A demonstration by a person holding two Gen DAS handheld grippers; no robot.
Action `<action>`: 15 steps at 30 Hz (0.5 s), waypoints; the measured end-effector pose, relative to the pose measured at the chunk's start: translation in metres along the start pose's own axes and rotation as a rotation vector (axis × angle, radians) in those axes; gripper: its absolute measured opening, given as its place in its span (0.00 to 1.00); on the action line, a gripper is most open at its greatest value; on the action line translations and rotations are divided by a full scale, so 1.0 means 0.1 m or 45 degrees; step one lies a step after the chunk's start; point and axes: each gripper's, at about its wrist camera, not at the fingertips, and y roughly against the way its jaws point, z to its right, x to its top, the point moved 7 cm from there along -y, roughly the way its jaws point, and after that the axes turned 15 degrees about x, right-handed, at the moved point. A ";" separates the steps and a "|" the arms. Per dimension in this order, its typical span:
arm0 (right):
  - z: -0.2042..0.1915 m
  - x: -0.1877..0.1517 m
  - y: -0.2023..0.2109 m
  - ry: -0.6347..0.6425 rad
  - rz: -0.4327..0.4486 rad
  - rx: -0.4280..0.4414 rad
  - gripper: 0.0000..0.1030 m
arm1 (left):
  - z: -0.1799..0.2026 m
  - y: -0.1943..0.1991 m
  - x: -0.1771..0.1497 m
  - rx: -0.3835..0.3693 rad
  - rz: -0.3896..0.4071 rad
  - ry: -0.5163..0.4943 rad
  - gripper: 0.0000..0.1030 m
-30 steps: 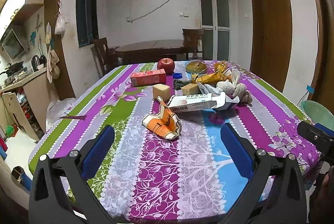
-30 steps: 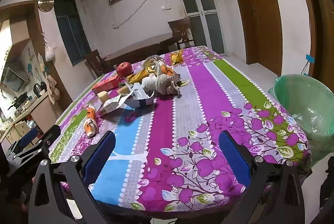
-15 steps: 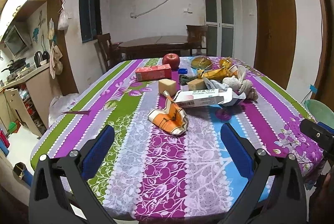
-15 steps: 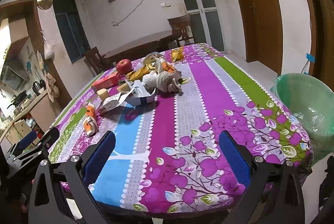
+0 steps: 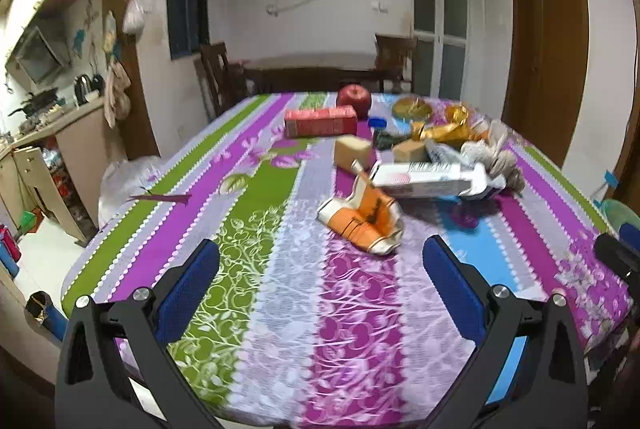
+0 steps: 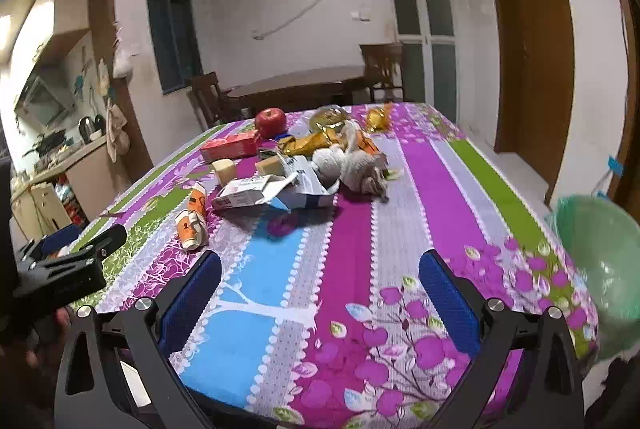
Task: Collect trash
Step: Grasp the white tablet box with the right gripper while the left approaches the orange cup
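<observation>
Litter lies mid-table: a crushed orange paper cup (image 5: 362,219) nearest my left gripper (image 5: 320,281), an opened white medicine box (image 5: 428,179), crumpled tissue (image 5: 496,159) and gold wrappers (image 5: 444,131). The same cup (image 6: 192,215), box (image 6: 272,191) and tissue (image 6: 352,165) show in the right wrist view. My right gripper (image 6: 320,289) hangs over the table's near edge. Both grippers are open and empty, short of the litter. A bin lined with a green bag (image 6: 600,269) stands off the table's right side.
A red apple (image 5: 354,99), a red carton (image 5: 320,121), two tan blocks (image 5: 352,151) and a gold dish (image 5: 412,109) also sit on the striped floral tablecloth (image 5: 256,229). A wooden table with chairs (image 5: 320,73) stands behind. A kitchen counter (image 5: 48,133) is at the left.
Both cameras have pulled back and lowered slightly, so the table edge shows nearer. Nothing on the table has moved. Both grippers stay open.
</observation>
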 end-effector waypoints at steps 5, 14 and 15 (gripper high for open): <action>-0.12 0.06 -0.19 0.142 -0.077 0.073 0.96 | -0.06 -0.20 -0.02 -0.081 -0.068 -0.080 0.95; -0.55 0.54 -0.92 0.615 -0.331 0.364 0.89 | 0.08 -0.38 -0.03 -0.334 -0.208 -0.017 0.88; -0.61 0.59 -1.02 0.695 -0.377 0.402 0.88 | 0.07 -0.41 -0.03 -0.339 -0.210 -0.012 0.88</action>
